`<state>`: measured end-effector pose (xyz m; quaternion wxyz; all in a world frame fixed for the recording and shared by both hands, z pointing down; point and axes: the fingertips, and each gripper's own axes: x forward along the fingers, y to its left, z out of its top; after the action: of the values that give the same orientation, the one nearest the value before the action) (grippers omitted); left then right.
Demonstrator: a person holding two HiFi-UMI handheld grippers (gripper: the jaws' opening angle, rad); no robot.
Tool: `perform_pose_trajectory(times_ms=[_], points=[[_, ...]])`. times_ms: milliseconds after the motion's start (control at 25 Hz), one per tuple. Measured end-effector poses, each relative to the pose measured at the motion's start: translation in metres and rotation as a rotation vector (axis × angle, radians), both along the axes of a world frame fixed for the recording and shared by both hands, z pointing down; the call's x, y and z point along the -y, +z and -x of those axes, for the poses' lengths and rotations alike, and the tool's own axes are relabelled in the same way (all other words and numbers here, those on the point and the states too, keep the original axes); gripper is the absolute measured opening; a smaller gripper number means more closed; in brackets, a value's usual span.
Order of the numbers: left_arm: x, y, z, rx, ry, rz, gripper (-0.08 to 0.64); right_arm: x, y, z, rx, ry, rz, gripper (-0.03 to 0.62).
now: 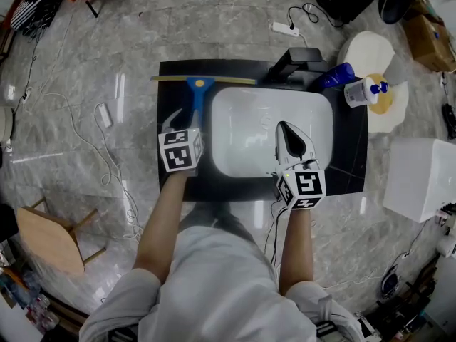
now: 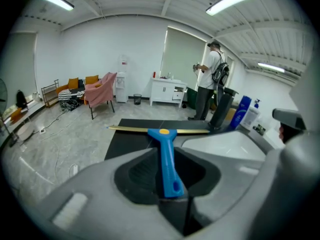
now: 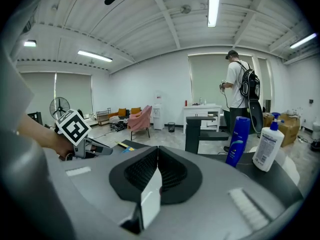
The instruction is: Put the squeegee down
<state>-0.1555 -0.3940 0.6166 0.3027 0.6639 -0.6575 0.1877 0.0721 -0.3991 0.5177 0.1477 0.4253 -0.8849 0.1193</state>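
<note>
The squeegee [image 1: 199,95] lies at the counter's [image 1: 171,84] far left corner. The left gripper's [image 2: 165,156] jaws stand apart about its handle, and the right gripper's [image 3: 158,151] jaws are together.

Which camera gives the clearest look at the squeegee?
The left gripper view: the squeegee fills its middle, blue handle and long yellow blade sharp. The head view shows it whole but small, lying on the black counter beside the sink. The right gripper view catches only a sliver at its left.
</note>
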Motion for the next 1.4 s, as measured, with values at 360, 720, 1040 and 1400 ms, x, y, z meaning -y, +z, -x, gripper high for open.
perform_pose_trajectory(times_ms=[360, 720, 1040, 1400], points=[[-0.029, -0.023, 0.002, 0.023, -0.006, -0.052, 0.028, -0.024, -0.019, -0.010, 0.019, 0.021, -0.027, 0.005], [-0.061, -0.050, 0.004, 0.015, -0.017, -0.113, -0.003, -0.052, -0.035, -0.016, 0.047, 0.034, -0.059, 0.005], [-0.086, -0.077, 0.010, 0.013, -0.033, -0.165, -0.003, -0.071, -0.049, -0.022, 0.061, 0.033, -0.086, 0.005], [-0.101, -0.106, 0.007, 0.042, 0.002, -0.225, -0.003, -0.084, -0.066, -0.029, 0.081, 0.046, -0.116, 0.005]])
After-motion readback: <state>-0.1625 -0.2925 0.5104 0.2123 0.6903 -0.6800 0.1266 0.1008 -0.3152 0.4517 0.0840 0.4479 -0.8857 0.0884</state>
